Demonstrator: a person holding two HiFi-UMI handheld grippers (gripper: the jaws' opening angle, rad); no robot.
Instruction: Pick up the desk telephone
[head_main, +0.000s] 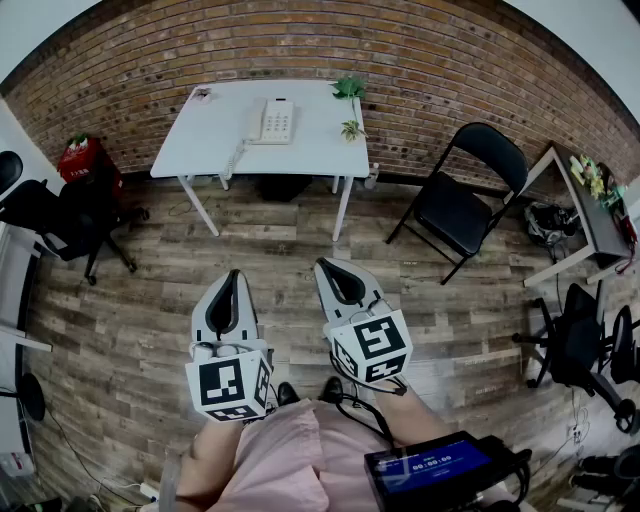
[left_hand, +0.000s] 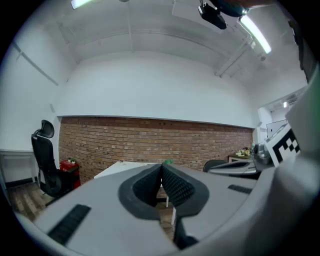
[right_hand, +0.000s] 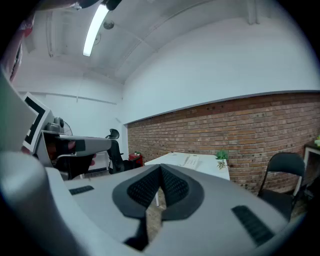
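A white desk telephone (head_main: 272, 121) lies on the white table (head_main: 200, 150) against the brick wall, its cord hanging over the front edge. In the right gripper view the telephone (right_hand: 192, 160) shows small and far off on the table (right_hand: 175, 160). My left gripper (head_main: 233, 274) and right gripper (head_main: 322, 265) are held side by side over the wooden floor, well short of the table, both shut with nothing between the jaws. In the left gripper view, beyond the left gripper (left_hand: 161, 165), only the table's edge (left_hand: 117, 167) shows.
Two small green plants (head_main: 349, 88) stand at the table's right end. A black folding chair (head_main: 462, 195) stands to the right, a black office chair (head_main: 60, 215) and red box (head_main: 85, 160) to the left. Another desk (head_main: 590, 210) is at far right.
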